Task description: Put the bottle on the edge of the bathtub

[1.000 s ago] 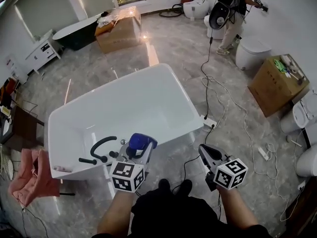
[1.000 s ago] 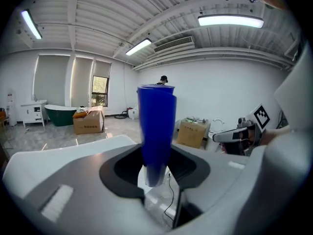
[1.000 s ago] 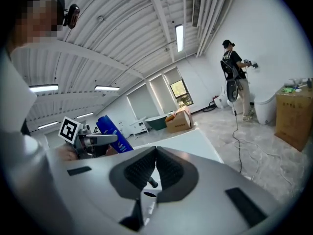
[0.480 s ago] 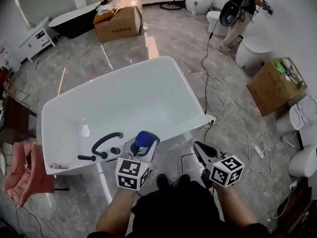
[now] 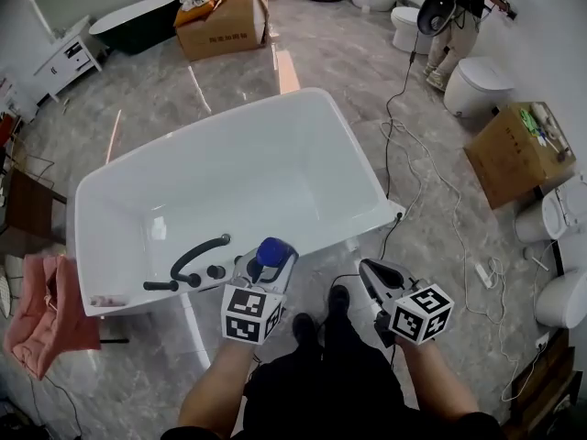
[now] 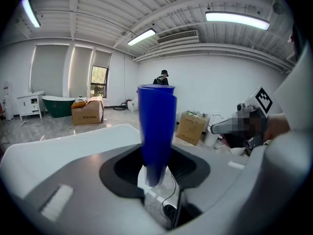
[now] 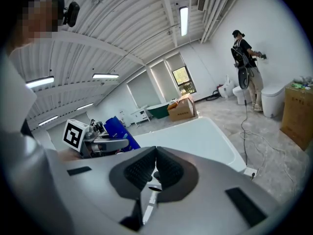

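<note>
My left gripper is shut on a blue bottle, which hangs just off the near rim of the white bathtub. In the left gripper view the blue bottle stands upright between the dark pads, its base above the floor. A black faucet with knobs sits on the tub's near left rim. My right gripper is to the right of the tub's corner. Its jaws are shut and hold nothing, as the right gripper view shows.
Cables trail over the floor right of the tub. Cardboard boxes, toilets and a person stand at the back right. A pink cloth on a stand is left of the tub.
The view has shifted and the tub sits a little lower and closer. My left gripper with the bottle has drifted slightly right along the near rim. The right gripper has barely moved.
</note>
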`<action>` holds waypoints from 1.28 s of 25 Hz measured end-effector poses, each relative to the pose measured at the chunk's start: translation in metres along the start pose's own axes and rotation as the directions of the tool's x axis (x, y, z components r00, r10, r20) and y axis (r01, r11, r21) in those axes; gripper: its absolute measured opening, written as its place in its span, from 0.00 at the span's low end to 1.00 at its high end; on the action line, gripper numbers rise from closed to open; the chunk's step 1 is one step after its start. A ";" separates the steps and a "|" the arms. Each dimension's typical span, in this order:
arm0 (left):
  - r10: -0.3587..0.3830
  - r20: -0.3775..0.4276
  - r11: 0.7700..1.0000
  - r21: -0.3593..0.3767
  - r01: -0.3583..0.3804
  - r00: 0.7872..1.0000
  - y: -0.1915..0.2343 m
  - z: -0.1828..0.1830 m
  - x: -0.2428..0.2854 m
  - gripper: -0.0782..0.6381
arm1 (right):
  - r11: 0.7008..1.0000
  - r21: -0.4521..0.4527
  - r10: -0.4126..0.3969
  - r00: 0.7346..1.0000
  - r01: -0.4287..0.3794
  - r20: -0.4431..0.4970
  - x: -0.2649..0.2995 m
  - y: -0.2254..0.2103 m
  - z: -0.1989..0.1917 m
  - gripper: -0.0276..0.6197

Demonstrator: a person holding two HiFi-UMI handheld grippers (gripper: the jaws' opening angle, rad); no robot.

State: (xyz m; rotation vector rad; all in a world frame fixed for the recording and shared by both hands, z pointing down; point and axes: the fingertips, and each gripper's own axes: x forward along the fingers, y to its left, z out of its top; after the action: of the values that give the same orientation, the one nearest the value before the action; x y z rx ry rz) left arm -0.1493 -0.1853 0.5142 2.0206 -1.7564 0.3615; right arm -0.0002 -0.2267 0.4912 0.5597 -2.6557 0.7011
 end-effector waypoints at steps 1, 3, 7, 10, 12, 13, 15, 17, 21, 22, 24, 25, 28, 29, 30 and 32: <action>0.005 -0.004 1.000 -0.005 -0.005 1.000 0.001 -0.004 0.004 0.33 | 1.000 0.005 0.006 1.000 -0.006 -0.010 0.004 -0.005 -0.004 0.06; 0.018 -0.011 1.000 -0.016 -0.019 1.000 0.005 -0.012 0.013 0.33 | 1.000 0.014 0.020 0.999 -0.020 -0.032 0.016 -0.010 -0.013 0.06; 0.023 -0.031 0.999 -0.039 -0.025 0.999 0.015 -0.035 0.035 0.33 | 0.999 0.012 0.040 0.995 -0.039 -0.087 0.039 -0.015 -0.035 0.06; 0.033 -0.038 0.998 -0.046 -0.034 0.999 0.021 -0.052 0.054 0.33 | 0.999 0.026 0.044 0.992 -0.042 -0.120 0.050 -0.021 -0.053 0.06; 0.040 -0.047 0.998 -0.048 -0.043 0.998 0.027 -0.064 0.067 0.33 | 0.998 0.037 0.050 0.989 -0.045 -0.136 0.056 -0.023 -0.062 0.06; 0.043 -0.054 0.998 -0.050 -0.046 0.998 0.030 -0.071 0.073 0.33 | 0.998 0.040 0.052 0.988 -0.047 -0.147 0.058 -0.024 -0.066 0.06; 0.047 -0.069 0.997 -0.050 -0.051 0.996 0.035 -0.084 0.084 0.33 | 0.998 0.043 0.057 0.984 -0.050 -0.170 0.063 -0.026 -0.075 0.06; 0.052 -0.090 0.998 -0.034 -0.055 0.995 0.040 -0.099 0.093 0.33 | 0.998 0.044 0.062 0.981 -0.055 -0.186 0.068 -0.028 -0.082 0.06; 0.078 -0.131 0.997 0.005 -0.078 0.988 0.047 -0.125 0.109 0.33 | 0.997 0.044 0.065 0.977 -0.057 -0.201 0.077 -0.034 -0.090 0.06; 0.084 -0.137 0.996 0.008 -0.083 0.987 0.048 -0.130 0.113 0.33 | 0.997 0.044 0.064 0.977 -0.056 -0.202 0.079 -0.036 -0.090 0.06; 0.093 -0.147 0.996 0.001 -0.093 0.985 0.051 -0.140 0.121 0.33 | 0.998 0.044 0.062 0.978 -0.054 -0.199 0.084 -0.040 -0.089 0.06; 0.097 -0.151 0.995 -0.005 -0.098 0.984 0.052 -0.145 0.125 0.33 | 0.998 0.045 0.061 0.979 -0.053 -0.196 0.086 -0.042 -0.088 0.06; 0.102 -0.153 0.995 -0.006 -0.105 0.983 0.053 -0.155 0.140 0.33 | 0.998 0.048 0.058 0.981 -0.050 -0.187 0.093 -0.050 -0.088 0.06; 0.101 -0.155 0.995 -0.006 -0.103 0.983 0.052 -0.158 0.145 0.33 | 0.998 0.050 0.057 0.981 -0.049 -0.184 0.096 -0.053 -0.089 0.06; 0.099 -0.158 0.995 -0.009 -0.101 0.982 0.052 -0.161 0.150 0.33 | 0.998 0.052 0.056 0.982 -0.047 -0.181 0.098 -0.056 -0.089 0.06; 0.102 -0.168 0.994 -0.023 -0.107 0.980 0.053 -0.167 0.158 0.33 | 0.998 0.054 0.054 0.983 -0.045 -0.178 0.104 -0.062 -0.091 0.06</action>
State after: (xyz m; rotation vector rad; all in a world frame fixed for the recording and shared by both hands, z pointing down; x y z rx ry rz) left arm -0.1613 -0.2468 0.7419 1.8234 -1.7567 0.5167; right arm -0.0419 -0.2582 0.6332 0.4233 -2.4979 0.7951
